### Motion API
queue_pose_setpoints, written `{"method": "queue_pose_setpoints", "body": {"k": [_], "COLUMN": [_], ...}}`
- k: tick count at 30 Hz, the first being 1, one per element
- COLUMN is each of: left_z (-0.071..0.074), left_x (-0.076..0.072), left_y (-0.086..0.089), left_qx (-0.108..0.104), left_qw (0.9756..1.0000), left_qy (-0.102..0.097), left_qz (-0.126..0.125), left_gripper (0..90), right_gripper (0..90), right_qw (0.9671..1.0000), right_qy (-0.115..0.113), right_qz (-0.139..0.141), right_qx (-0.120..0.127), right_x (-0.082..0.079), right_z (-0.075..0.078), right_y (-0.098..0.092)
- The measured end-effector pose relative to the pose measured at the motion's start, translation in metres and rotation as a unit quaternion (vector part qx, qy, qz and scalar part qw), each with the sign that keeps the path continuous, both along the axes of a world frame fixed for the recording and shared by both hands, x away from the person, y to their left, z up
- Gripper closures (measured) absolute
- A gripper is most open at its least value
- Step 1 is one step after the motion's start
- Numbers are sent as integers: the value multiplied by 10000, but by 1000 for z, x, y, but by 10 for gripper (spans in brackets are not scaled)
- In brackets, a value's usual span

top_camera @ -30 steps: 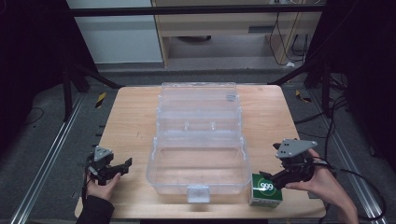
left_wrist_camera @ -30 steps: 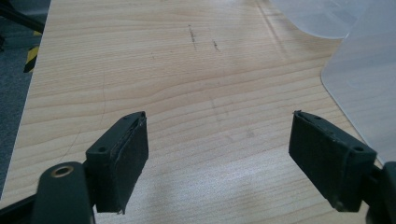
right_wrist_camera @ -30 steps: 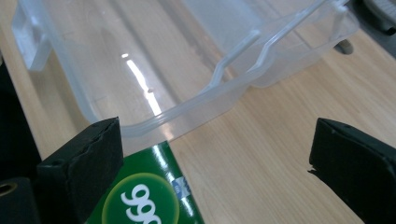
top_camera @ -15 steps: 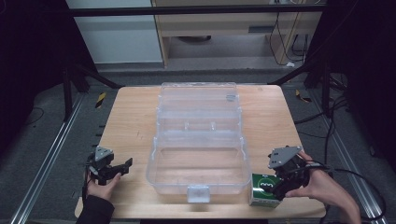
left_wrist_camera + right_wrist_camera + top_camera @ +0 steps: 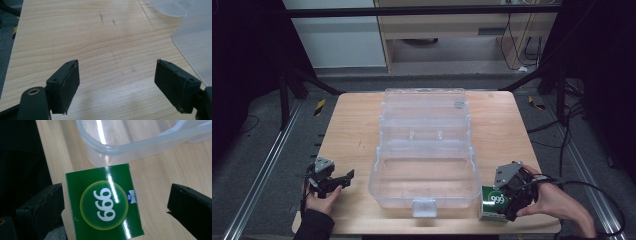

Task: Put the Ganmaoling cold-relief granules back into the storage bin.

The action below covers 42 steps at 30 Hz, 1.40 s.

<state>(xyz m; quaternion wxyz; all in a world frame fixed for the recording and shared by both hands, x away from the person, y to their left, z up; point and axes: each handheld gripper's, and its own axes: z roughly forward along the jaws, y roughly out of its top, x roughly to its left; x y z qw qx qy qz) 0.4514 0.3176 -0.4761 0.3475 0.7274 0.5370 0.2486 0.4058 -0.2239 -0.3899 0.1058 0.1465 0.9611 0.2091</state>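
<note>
A: High view, quick log. Green box (image 5: 493,203) sits at the near right corner of the table (image 5: 352,135), just beside the front right corner of the clear plastic case (image 5: 424,150), which lies opened flat, lid away from the person. Right gripper (image 5: 510,199) is down over the box.

B: Gripping it?

A: Not yet, by my reading. Right gripper view has the jaws spread wide, one on either side of the green box (image 5: 105,202). The left-hand jaw looks close to the box edge, the other stands well apart. Cannot tell whether the near one touches.

B: Why straddle it that way?

A: Likely lining up to pinch across the box's width, then lift it into the case. The open case sits right next to it, so the carry would be short.

B: Left side?

A: Left gripper (image 5: 329,181) rests at the near left corner, well apart from the case. Left gripper view: jaws wide, bare wood between them, a rounded clear corner of the case (image 5: 197,42) off to the right. Parked out of the way, I'd judge.

B: Anything one view adds?

A: Right gripper view reads the white "999" in a yellow-green circle and a glare streak; high view gives the layout and the person's hands.
</note>
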Motion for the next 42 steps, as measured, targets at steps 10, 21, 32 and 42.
{"method": "queue_pose_setpoints", "body": {"k": [10,21,32,42], "left_z": [0,1,1,1], "left_x": [0,0,-1,-1], "left_y": [1,1,1,1], "left_qx": [9,50,60,70], "left_qw": [10000,10000,10000,10000], "left_qy": [-11,-20,-27,-25], "left_qz": [17,15,21,32], "left_gripper": [195,194,194,195], "right_gripper": [9,8,52,130], "right_qw": [9991,9973,9948,9949], "right_qy": [198,353,532,636], "right_qz": [221,264,418,391], "right_qx": [-309,-584,-762,-671], "right_x": [2,5,9,12], "right_z": [-11,-31,-46,-55], "right_y": [7,10,17,16]}}
